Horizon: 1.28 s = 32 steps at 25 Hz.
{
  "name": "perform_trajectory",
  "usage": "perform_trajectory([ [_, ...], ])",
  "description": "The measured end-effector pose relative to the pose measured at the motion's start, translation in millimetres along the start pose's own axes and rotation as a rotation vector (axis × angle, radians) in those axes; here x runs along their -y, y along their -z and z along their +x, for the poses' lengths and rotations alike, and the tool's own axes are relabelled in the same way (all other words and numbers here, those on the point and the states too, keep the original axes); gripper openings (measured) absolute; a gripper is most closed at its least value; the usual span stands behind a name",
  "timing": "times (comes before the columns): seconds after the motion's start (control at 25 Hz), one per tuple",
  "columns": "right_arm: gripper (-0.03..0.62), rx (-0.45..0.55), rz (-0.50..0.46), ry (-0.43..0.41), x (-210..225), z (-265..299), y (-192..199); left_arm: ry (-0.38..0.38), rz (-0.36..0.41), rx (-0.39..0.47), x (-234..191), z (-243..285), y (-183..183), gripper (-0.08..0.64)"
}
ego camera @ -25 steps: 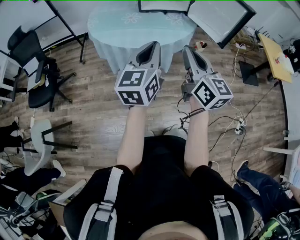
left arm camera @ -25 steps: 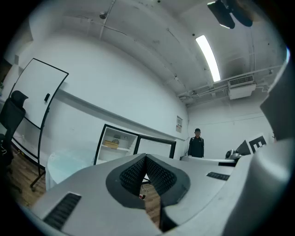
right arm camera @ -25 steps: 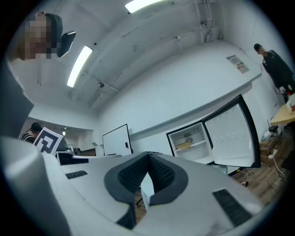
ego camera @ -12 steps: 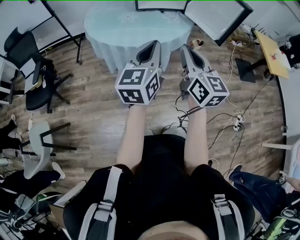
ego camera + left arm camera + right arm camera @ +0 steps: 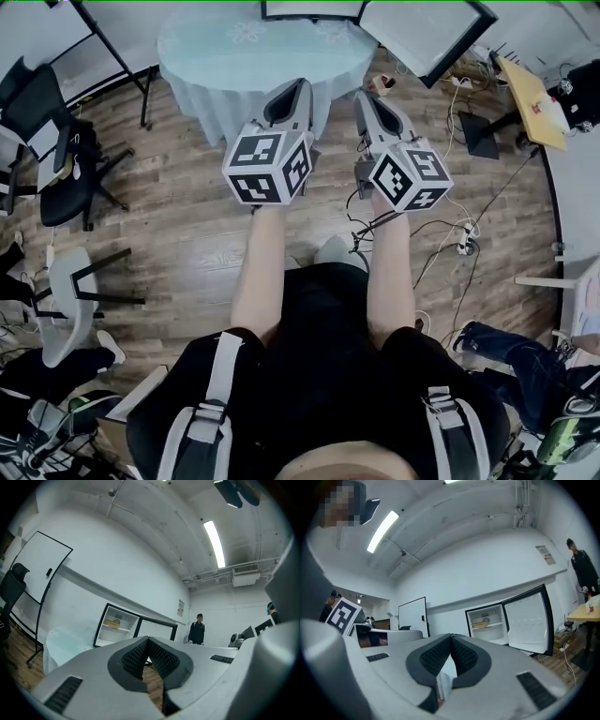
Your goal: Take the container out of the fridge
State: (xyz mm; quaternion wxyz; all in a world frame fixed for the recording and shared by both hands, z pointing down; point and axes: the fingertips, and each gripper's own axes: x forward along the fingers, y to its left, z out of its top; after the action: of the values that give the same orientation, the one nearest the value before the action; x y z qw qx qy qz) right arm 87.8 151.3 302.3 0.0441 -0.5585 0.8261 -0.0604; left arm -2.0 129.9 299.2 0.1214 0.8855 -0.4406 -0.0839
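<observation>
A small fridge (image 5: 497, 623) stands open across the room, its door (image 5: 529, 620) swung to the right. A yellowish container (image 5: 480, 625) lies on its upper shelf; the left gripper view shows the same container (image 5: 111, 624) in the fridge (image 5: 115, 627). My left gripper (image 5: 293, 97) and right gripper (image 5: 367, 101) are held side by side in front of me, far from the fridge. Both have their jaws shut with nothing between the pads.
A round table with a pale cloth (image 5: 253, 52) stands between me and the fridge. Black office chairs (image 5: 56, 159) sit at the left, cables (image 5: 450, 234) lie on the wooden floor at the right, and a yellow table (image 5: 530, 89) is at far right. A person (image 5: 197, 630) stands in the background.
The view has shifted forward slightly: table and fridge sit a little nearer, and both grippers have drifted a bit up and left in the head view. Jaws stay shut.
</observation>
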Motion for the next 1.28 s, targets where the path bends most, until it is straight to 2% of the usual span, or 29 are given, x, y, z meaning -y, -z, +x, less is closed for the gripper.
perform_trajectory([
  [0.2,0.006,-0.034,0.014,0.034,7,11,13,0.017,-0.008,-0.046,-7,10,13,0.0],
  [0.44,0.006,-0.061,0.025,0.029,25,31,27,-0.015,-0.016,-0.08,-21,29,29,0.0],
  [0.76,0.006,-0.088,0.055,-0.042,46,91,37,-0.099,-0.018,-0.101,-63,71,33,0.0],
  [1.04,0.006,-0.118,0.077,-0.073,96,144,42,-0.166,-0.032,-0.119,-96,132,41,0.0],
  [1.28,0.006,-0.14,0.109,-0.075,164,174,40,-0.164,-0.035,-0.159,-83,206,56,0.0],
])
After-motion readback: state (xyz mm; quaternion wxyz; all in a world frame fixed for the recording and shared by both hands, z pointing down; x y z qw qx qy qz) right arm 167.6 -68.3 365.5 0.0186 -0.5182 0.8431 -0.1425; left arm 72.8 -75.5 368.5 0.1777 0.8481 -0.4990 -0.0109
